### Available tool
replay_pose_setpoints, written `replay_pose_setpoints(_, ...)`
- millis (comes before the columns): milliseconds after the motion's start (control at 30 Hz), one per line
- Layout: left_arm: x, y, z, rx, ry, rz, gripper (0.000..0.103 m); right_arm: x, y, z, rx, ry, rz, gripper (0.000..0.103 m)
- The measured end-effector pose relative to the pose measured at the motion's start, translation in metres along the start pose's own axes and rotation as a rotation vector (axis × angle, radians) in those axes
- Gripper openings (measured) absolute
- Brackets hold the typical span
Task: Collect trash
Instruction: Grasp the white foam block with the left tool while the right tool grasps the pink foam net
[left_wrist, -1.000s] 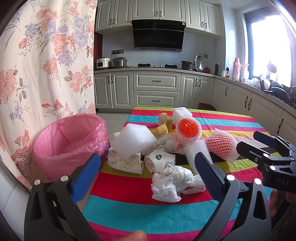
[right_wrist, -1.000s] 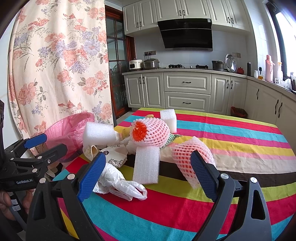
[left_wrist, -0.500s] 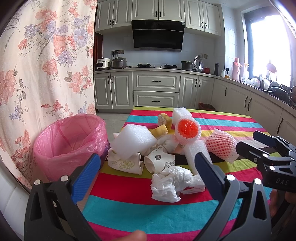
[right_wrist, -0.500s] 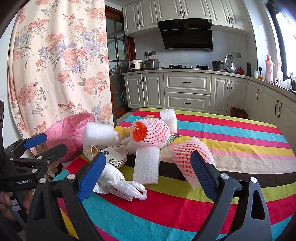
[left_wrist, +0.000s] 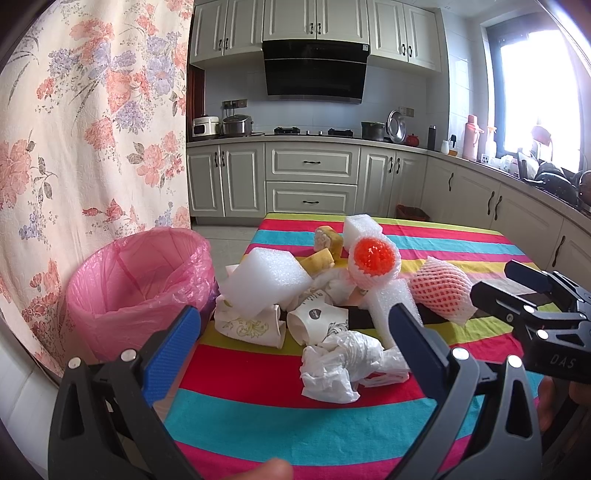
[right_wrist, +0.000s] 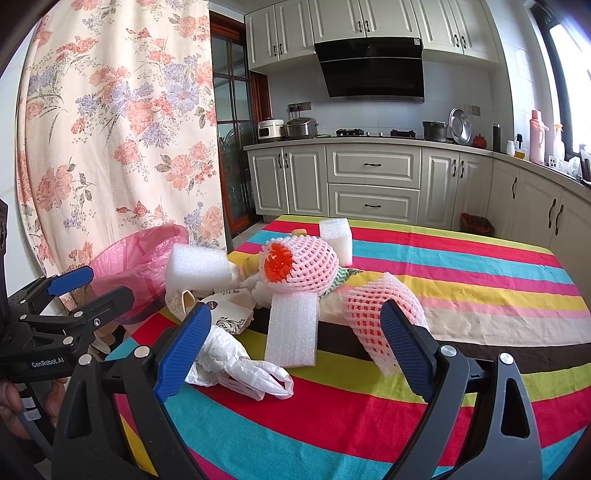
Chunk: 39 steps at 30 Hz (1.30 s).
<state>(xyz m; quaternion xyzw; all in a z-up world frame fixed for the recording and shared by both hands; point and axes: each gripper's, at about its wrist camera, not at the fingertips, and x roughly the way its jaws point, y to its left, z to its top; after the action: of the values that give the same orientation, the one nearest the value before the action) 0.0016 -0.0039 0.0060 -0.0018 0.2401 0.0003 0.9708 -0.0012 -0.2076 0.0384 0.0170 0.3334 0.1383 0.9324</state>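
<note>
A heap of trash lies on the striped tablecloth (left_wrist: 280, 417): a white foam block (left_wrist: 266, 280), a paper cup (left_wrist: 317, 317), a crumpled white plastic bag (left_wrist: 340, 362), an orange fruit in a foam net (left_wrist: 373, 256), an empty pink foam net (left_wrist: 439, 291) and a foam sheet (right_wrist: 291, 328). My left gripper (left_wrist: 295, 314) is open, short of the bag and cup, holding nothing. Open too, my right gripper (right_wrist: 295, 312) hangs in front of the foam sheet and the pink net (right_wrist: 373, 314). A pink-lined bin (left_wrist: 140, 280) stands off the table's left edge.
A floral curtain (left_wrist: 74, 129) hangs behind the bin. Kitchen cabinets (left_wrist: 310, 184) and a counter run along the back and right walls. A small foam cube (left_wrist: 360, 227) and yellow sponge pieces (left_wrist: 327, 238) sit behind the heap. Striped cloth stretches out right of the heap (right_wrist: 480, 280).
</note>
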Motion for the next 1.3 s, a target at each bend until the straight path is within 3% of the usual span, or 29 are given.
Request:
replay_pose_setpoints(533,0.002,-0.001,-0.001,-0.002,0.01,-0.002,0.099,0.003,-0.003,-0.004,0.001,0.018,-0.007,0.087)
replay_pose_setpoints(833,0.027,0.01,-0.005,-0.036,0.09,-0.048,0.099,0.035,-0.031,-0.009,0.025,0.149,-0.074,0.087)
replay_pose_setpoints(1300,0.088,0.028,0.023,-0.008,0.104,0.006,0.096,0.112,-0.07,-0.001,-0.009,0.325,-0.128,0.087)
